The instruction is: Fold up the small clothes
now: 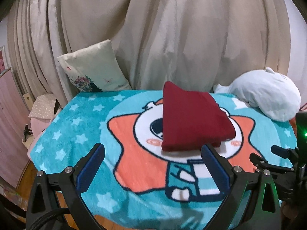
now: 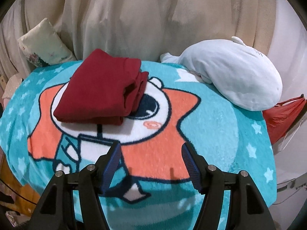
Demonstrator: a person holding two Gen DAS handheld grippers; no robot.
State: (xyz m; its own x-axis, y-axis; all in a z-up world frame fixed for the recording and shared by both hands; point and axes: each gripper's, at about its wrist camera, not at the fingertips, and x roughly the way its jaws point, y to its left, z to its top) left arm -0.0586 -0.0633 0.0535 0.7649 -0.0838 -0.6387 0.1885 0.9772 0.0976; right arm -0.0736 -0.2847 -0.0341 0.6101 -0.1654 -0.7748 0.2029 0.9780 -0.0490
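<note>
Folded dark red garment (image 2: 99, 88) lay on your cartoon blanket (image 2: 211, 134).
You held left gripper (image 1: 152, 158) and right gripper (image 2: 150, 156) wide apart, empty, short of it.

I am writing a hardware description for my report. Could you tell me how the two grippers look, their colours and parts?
Both the left gripper and the right gripper have black angular frames with silver round bolts. Their fingers carry dark blue ribbed pads. A black corrugated cable runs beside the left one, where a green light also glows.
</note>
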